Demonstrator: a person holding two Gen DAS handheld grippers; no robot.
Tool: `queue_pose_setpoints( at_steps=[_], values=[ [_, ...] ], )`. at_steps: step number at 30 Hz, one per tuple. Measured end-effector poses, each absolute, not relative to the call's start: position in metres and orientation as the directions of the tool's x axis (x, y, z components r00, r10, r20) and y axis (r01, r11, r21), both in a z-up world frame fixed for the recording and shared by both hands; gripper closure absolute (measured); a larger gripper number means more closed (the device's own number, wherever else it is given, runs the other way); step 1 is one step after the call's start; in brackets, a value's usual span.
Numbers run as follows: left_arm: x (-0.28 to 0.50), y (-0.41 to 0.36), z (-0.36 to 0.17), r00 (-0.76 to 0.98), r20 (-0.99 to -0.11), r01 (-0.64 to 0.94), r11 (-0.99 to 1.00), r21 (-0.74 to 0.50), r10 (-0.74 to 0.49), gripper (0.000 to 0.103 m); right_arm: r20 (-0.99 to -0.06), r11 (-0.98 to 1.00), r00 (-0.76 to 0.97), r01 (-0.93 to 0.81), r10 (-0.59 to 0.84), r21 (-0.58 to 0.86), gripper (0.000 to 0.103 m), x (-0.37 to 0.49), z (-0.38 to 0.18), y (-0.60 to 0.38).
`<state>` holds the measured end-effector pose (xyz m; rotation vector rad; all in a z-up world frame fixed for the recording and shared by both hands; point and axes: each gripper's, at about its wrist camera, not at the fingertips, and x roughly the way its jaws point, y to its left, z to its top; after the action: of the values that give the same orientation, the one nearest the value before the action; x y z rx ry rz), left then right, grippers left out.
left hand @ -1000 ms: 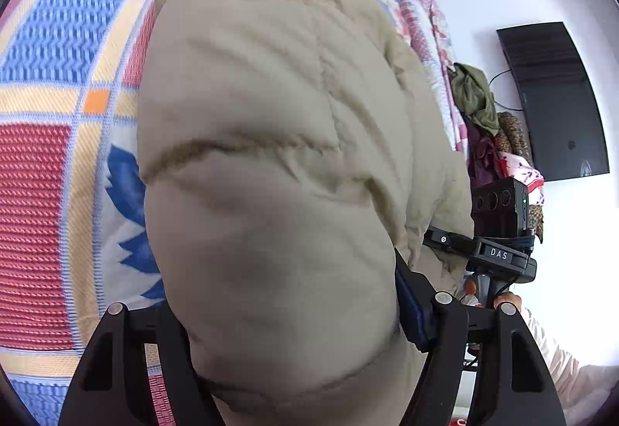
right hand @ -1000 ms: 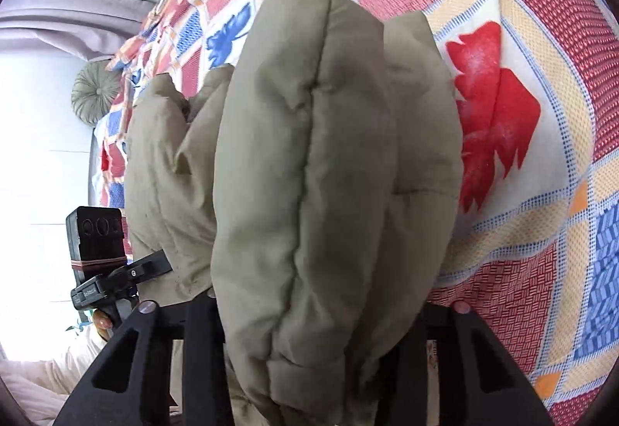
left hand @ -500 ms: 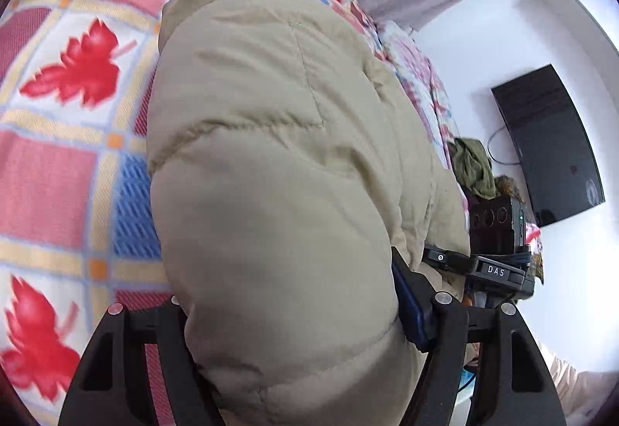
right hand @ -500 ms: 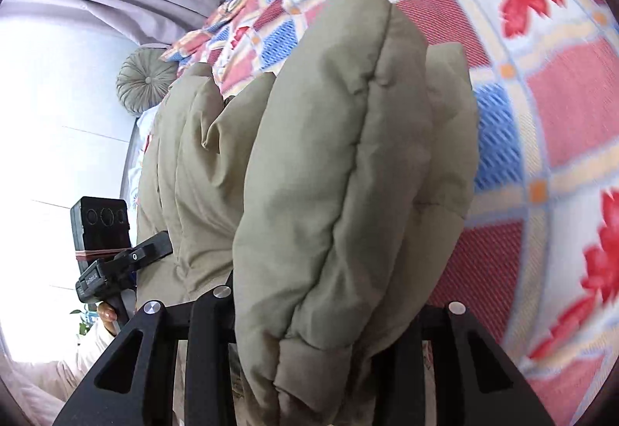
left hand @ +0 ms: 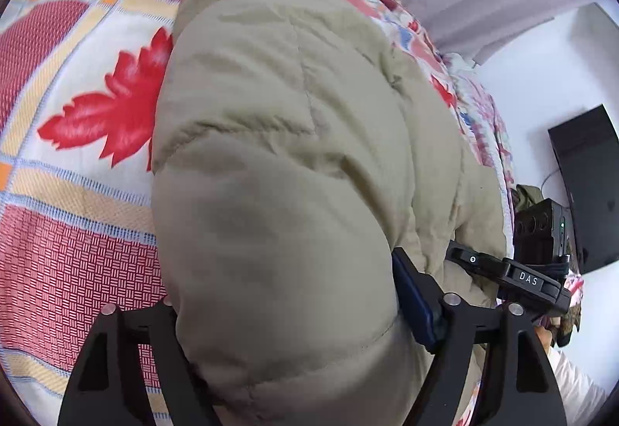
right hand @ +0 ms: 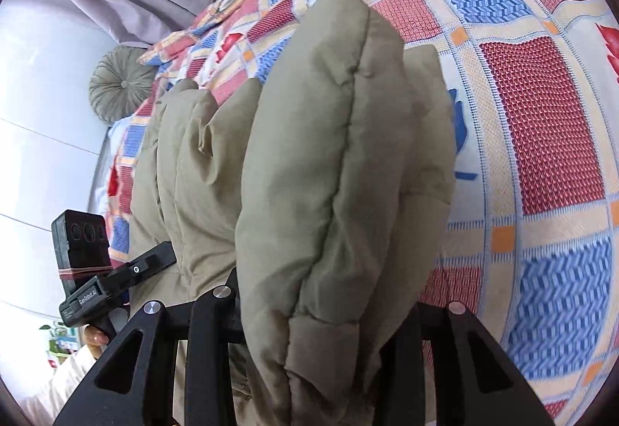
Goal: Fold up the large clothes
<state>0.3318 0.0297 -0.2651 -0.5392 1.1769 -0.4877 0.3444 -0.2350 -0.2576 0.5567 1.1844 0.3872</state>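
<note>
Jacket (left hand: 278, 194) bulging between left tool (left hand: 294, 345) jaws, opening; bedspread (left hand: 69, 240) beneath

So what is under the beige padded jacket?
Around the jacket, a patchwork bedspread with red leaves shows. Whatever lies directly below the jacket is covered.

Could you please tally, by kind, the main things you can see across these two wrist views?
Jacket: 1
Bedspread: 1
Round cushion: 1
Wall screen: 1
Grippers: 2, left, jaws opening around the jacket, and right, shut on it
Total: 6
</note>
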Motion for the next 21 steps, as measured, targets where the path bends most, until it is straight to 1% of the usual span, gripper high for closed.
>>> queue_pose_setpoints(
  at_steps=[2,4,7,11,14,18,19,20,21],
  values=[
    [0.33,0.03,-0.273,0.323,-0.729,0.078,0.785,-0.614,-0.603,0.017,-0.763,0.805,0.334,0.021,0.553,0.593,0.058,0.352,-0.266,-0.23],
    [0.328,0.037,-0.281,0.329,-0.738,0.076,0.795,-0.601,-0.589,0.012,-0.768,0.809,0.332,0.025,0.547,0.587,0.051,0.353,-0.275,-0.226],
    [0.327,0.032,-0.283,0.333,-0.755,0.06,0.812,-0.58,-0.564,0.011,-0.768,0.803,0.339,0.054,0.544,0.593,0.045,0.354,-0.287,-0.226],
    [0.311,0.03,-0.254,0.395,-0.804,0.068,0.887,-0.457,-0.444,0.011,-0.777,0.798,0.33,0.101,0.536,0.594,0.04,0.341,-0.278,-0.234],
    [0.296,0.044,-0.229,0.458,-0.796,0.064,0.907,-0.415,-0.397,0.011,-0.803,0.823,0.309,0.097,0.51,0.56,0.04,0.325,-0.26,-0.243],
    [0.276,0.071,-0.206,0.494,-0.792,0.061,0.923,-0.38,-0.358,0.013,-0.827,0.862,0.358,0.105,0.433,0.497,0.04,0.296,-0.23,-0.26],
    [0.27,0.076,-0.202,0.498,-0.793,0.067,0.927,-0.368,-0.35,0.021,-0.829,0.868,0.378,0.113,0.413,0.484,0.04,0.29,-0.222,-0.263],
    [0.266,0.075,-0.2,0.495,-0.8,0.075,0.933,-0.351,-0.34,0.025,-0.826,0.874,0.408,0.121,0.389,0.471,0.042,0.281,-0.213,-0.266],
    [0.262,0.072,-0.198,0.488,-0.81,0.08,0.941,-0.33,-0.325,0.025,-0.821,0.878,0.432,0.121,0.373,0.462,0.055,0.272,-0.205,-0.269]
  ],
)
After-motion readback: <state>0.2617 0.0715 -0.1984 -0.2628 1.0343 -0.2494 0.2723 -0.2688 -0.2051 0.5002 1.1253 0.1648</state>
